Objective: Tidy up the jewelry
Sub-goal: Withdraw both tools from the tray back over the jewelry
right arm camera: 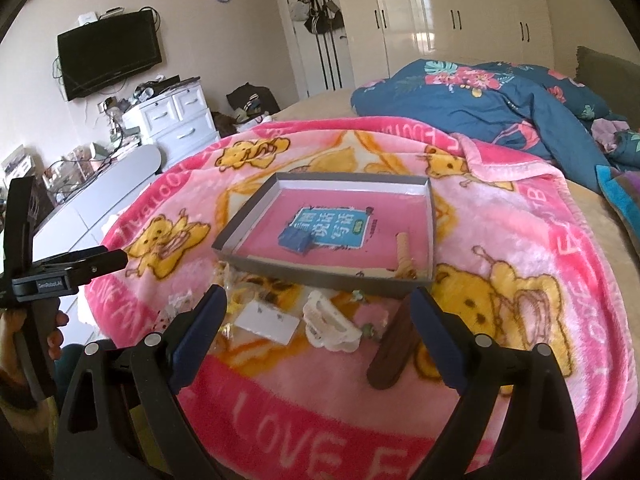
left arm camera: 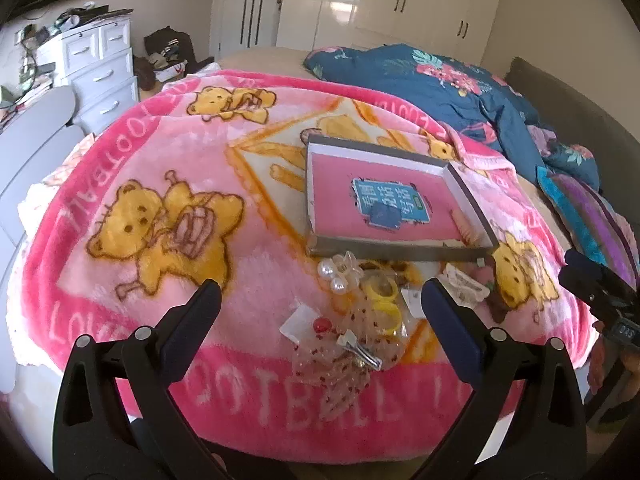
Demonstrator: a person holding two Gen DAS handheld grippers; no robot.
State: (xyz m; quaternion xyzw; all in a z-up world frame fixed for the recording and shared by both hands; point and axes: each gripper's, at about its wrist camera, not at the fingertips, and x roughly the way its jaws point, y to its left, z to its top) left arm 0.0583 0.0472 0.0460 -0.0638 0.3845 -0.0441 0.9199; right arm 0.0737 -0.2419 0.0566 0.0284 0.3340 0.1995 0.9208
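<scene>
Jewelry (left arm camera: pixel 360 312) is scattered on the blanket (left arm camera: pixel 160 184) before the tray (right arm camera: pixel 328 276). Both the left gripper (left arm camera: pixel 320 300) and right gripper (right arm camera: pixel 320 308) are held with fingers spread, empty.

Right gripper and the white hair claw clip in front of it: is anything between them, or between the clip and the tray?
Nothing visible blocks the open right gripper from the white claw clip. The tray lies just beyond; only its low near wall must be cleared. The brown clip lies off to the right.
</scene>
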